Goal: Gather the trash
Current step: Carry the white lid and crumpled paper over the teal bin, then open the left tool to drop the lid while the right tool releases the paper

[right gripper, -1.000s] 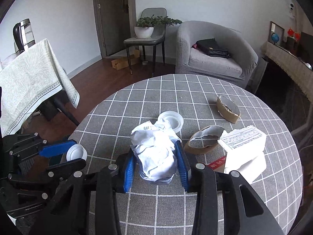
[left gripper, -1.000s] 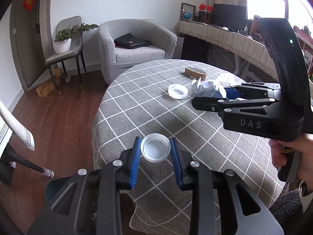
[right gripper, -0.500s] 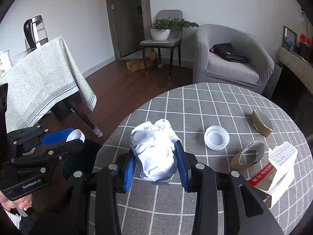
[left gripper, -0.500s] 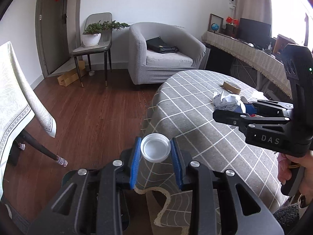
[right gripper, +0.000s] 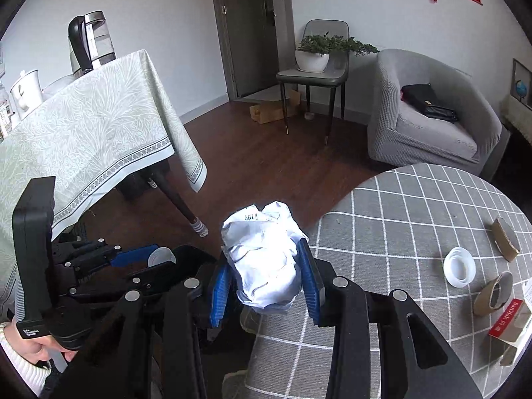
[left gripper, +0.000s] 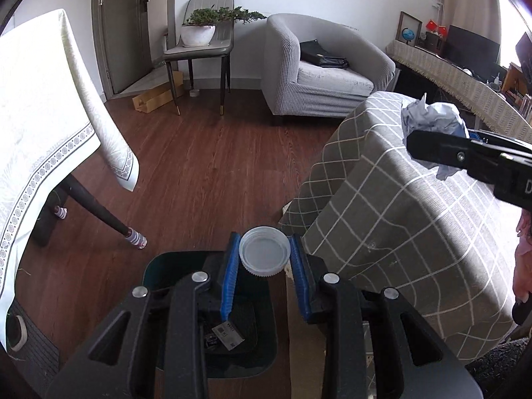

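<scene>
My left gripper (left gripper: 264, 256) is shut on a white plastic lid (left gripper: 264, 254) and hangs over a dark green bin (left gripper: 219, 316) on the floor, just off the round table's edge. The bin holds a small labelled scrap (left gripper: 229, 334). My right gripper (right gripper: 264, 271) is shut on a crumpled white paper ball (right gripper: 266, 262) at the table's rim. In the right wrist view the left gripper (right gripper: 143, 259) with its lid (right gripper: 162, 256) sits low at the left. In the left wrist view the paper ball (left gripper: 432, 123) shows at the right, above the table.
On the grey checked tablecloth (right gripper: 399, 232) lie another white lid (right gripper: 460, 266), two brown cardboard pieces (right gripper: 495, 294) and a torn red-and-white box (right gripper: 512, 326). A second table with a pale cloth (right gripper: 83, 139) stands left; a chair with a plant (right gripper: 316, 66) and a grey armchair (right gripper: 429, 113) stand behind.
Both grippers have swung left off the round table toward the floor bin, each still gripping its item. The left one has come down over the bin.
</scene>
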`<state>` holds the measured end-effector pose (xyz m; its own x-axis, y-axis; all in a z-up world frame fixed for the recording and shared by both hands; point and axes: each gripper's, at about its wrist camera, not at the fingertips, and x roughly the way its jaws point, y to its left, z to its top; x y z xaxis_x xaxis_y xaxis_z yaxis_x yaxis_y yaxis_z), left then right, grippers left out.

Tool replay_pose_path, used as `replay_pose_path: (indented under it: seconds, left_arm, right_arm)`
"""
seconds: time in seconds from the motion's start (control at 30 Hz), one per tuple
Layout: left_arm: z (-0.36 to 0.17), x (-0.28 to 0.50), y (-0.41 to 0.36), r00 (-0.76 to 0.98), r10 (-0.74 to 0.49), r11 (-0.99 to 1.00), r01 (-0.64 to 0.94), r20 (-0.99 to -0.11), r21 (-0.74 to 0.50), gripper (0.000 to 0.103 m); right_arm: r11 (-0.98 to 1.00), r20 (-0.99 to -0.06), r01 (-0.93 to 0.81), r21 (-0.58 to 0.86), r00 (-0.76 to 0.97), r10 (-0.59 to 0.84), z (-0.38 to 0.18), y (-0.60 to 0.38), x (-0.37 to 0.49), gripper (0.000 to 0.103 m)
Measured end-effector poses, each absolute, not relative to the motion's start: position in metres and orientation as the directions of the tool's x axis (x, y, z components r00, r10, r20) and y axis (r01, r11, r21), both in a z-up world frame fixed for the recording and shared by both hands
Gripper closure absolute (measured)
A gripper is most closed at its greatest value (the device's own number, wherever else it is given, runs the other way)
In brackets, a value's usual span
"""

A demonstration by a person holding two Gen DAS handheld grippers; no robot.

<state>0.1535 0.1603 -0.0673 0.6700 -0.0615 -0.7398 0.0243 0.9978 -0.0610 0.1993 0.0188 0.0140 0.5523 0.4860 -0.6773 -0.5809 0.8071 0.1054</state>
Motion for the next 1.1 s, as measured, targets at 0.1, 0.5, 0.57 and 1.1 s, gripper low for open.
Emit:
replay_pose_path:
  seconds: [0.1, 0.5, 0.57, 1.1]
  left_arm:
    - [-0.08, 0.153, 0.174, 0.644, -0.039, 0.999, 0.004, -0.764, -0.048, 0.071]
    - [-0.127, 0.141, 0.222, 0.528, -0.007, 0.996, -0.071, -0.849, -0.053, 0.07]
    - [-0.134, 0.14, 0.229, 0.508, -0.002, 0.996, -0.079, -0.861, -0.049, 0.07]
    - [-0.175, 0.124, 0.256, 0.403, -0.014, 0.997, -0.067, -0.915, -0.045, 0.058]
  right_arm:
    - [0.79, -0.68, -0.6, 0.126, 0.527, 0.509, 0.012, 0.035, 0.198, 0.065]
    - [0.745, -0.702, -0.649, 0.155, 0.459, 0.545, -0.004, 0.096, 0.195, 0.065]
    - [0.74, -0.708, -0.654, 0.158, 0.447, 0.547, -0.008, 0.106, 0.195, 0.065]
    - [0.712, -0.751, -0.679, 0.177, 0.374, 0.544, -0.04, 0.166, 0.198, 0.065]
